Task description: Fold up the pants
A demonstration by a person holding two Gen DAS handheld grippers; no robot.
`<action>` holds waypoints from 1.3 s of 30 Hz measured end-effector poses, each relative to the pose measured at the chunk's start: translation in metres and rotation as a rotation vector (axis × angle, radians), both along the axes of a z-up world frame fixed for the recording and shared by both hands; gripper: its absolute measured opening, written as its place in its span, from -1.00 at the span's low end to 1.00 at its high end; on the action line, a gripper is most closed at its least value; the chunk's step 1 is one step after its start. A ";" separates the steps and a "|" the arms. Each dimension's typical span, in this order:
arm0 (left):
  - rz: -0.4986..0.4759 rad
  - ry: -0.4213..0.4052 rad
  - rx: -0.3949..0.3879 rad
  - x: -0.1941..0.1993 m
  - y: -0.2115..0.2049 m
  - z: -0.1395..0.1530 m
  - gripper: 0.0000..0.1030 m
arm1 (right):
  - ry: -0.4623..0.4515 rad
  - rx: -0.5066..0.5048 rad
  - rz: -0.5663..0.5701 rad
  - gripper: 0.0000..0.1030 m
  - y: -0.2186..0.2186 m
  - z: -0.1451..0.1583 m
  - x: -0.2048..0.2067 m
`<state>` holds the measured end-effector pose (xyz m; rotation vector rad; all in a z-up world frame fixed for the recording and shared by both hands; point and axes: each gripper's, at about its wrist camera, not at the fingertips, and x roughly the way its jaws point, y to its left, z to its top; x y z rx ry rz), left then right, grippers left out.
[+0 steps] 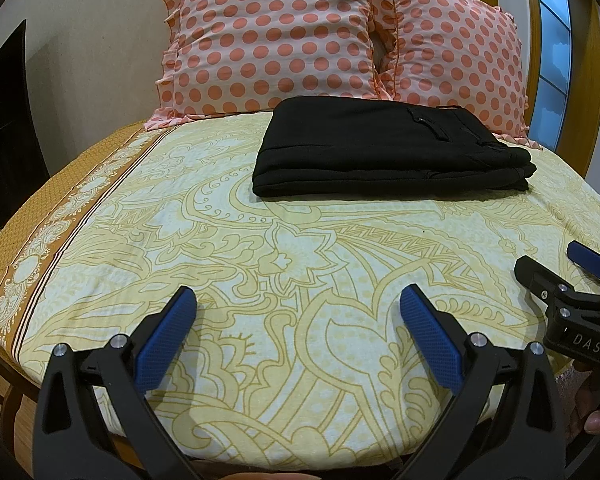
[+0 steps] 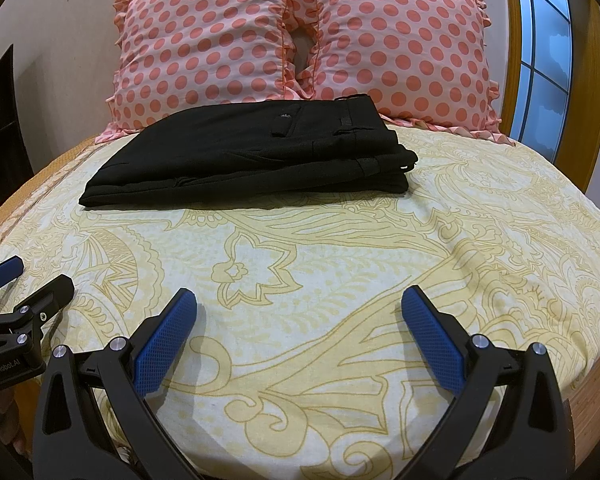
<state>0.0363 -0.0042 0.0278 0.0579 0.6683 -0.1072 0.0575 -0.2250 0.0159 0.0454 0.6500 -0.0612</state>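
Note:
Black pants [image 1: 388, 148] lie folded in a flat stack on the bed, near the pillows; they also show in the right wrist view [image 2: 252, 152], waistband and pocket on top. My left gripper [image 1: 298, 300] is open and empty, held above the near part of the bed, well short of the pants. My right gripper [image 2: 300, 300] is open and empty, also near the front of the bed. Each gripper shows in the other's view: the right one at the right edge [image 1: 556, 268], the left one at the left edge [image 2: 24, 280].
The bed has a yellow patterned sheet [image 1: 260, 248] with an orange border at left. Two pink polka-dot pillows [image 2: 204, 40] [image 2: 404, 48] lean at the head. A window with a wooden frame [image 2: 548, 68] is at right, a dark cabinet [image 1: 4, 120] at left.

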 end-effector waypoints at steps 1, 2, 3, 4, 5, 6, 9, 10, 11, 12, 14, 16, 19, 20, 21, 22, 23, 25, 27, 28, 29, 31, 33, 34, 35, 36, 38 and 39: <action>0.000 0.000 0.000 0.000 0.000 0.000 0.97 | 0.000 0.000 0.000 0.97 0.000 0.000 0.000; 0.000 0.000 0.000 0.000 0.000 0.000 0.97 | 0.000 0.000 -0.001 0.97 0.000 0.000 0.000; 0.000 0.000 0.000 0.000 0.000 0.000 0.97 | 0.000 0.000 -0.001 0.97 0.000 0.000 0.000; 0.000 0.000 0.000 0.000 0.000 0.000 0.97 | 0.000 0.000 -0.001 0.97 0.000 0.000 0.000; 0.000 0.000 0.000 0.000 0.000 0.000 0.97 | 0.000 0.000 -0.001 0.97 0.000 0.000 0.000; 0.000 0.000 0.000 0.000 0.000 0.000 0.97 | 0.000 0.000 -0.001 0.97 0.000 0.000 0.000; 0.000 0.000 0.000 0.000 0.000 0.000 0.97 | 0.000 0.000 -0.002 0.97 0.000 0.000 0.000; 0.000 0.000 0.000 0.000 0.000 0.000 0.97 | 0.000 0.000 -0.002 0.97 0.001 0.000 0.000; 0.000 0.001 0.000 0.000 0.000 0.000 0.97 | -0.001 0.000 -0.002 0.97 0.001 0.000 0.000; 0.000 0.001 0.000 0.000 0.000 0.000 0.97 | -0.001 0.000 -0.002 0.97 0.001 0.000 0.000; 0.000 0.001 0.000 0.000 0.000 0.000 0.97 | -0.001 0.000 -0.003 0.97 0.001 0.000 0.000; 0.000 0.000 0.000 0.000 0.000 0.000 0.97 | -0.001 0.000 -0.003 0.97 0.001 0.000 0.000; 0.000 0.000 0.000 0.000 0.000 0.000 0.97 | -0.002 0.000 -0.003 0.97 0.001 0.000 0.000; 0.000 0.000 0.000 0.000 0.000 0.000 0.97 | -0.002 0.000 -0.004 0.97 0.001 -0.001 0.000; 0.000 0.000 0.000 0.000 0.000 0.000 0.97 | -0.002 0.000 -0.004 0.97 0.001 -0.001 0.000; 0.000 0.001 0.000 0.000 0.000 0.000 0.97 | -0.002 0.000 -0.004 0.97 0.001 -0.001 0.000; 0.000 0.001 0.000 0.000 0.000 0.000 0.97 | -0.002 0.000 -0.004 0.97 0.001 -0.001 0.000; 0.001 0.002 -0.001 0.000 0.000 0.000 0.97 | -0.002 0.000 -0.004 0.97 0.001 -0.001 0.000; 0.001 0.007 0.000 0.001 0.000 0.000 0.97 | -0.002 0.000 -0.005 0.97 0.001 -0.001 -0.001; 0.001 0.008 -0.001 0.001 -0.001 0.000 0.97 | -0.003 0.000 -0.005 0.97 0.001 -0.001 -0.001; -0.002 0.008 -0.001 0.001 -0.001 0.000 0.97 | -0.003 0.000 -0.005 0.97 0.001 -0.001 -0.001; -0.005 0.005 0.001 0.001 -0.001 0.000 0.97 | -0.003 0.000 -0.005 0.97 0.002 -0.001 -0.001; -0.009 0.005 0.000 0.001 -0.001 0.000 0.97 | -0.003 0.000 -0.006 0.97 0.002 -0.001 -0.001; -0.009 0.007 0.001 0.001 -0.001 0.000 0.97 | -0.003 0.000 -0.006 0.97 0.002 -0.001 -0.001; -0.009 0.010 0.001 0.002 -0.001 0.000 0.97 | -0.004 0.000 -0.006 0.97 0.002 -0.001 -0.001; -0.010 0.011 0.002 0.002 -0.001 0.001 0.97 | -0.004 0.000 -0.006 0.97 0.002 -0.001 -0.001; -0.010 0.008 0.001 0.002 -0.001 0.001 0.97 | -0.004 0.000 -0.006 0.97 0.002 -0.001 0.000; -0.010 0.008 0.000 0.002 -0.001 0.001 0.97 | -0.004 0.000 -0.006 0.97 0.002 -0.001 0.000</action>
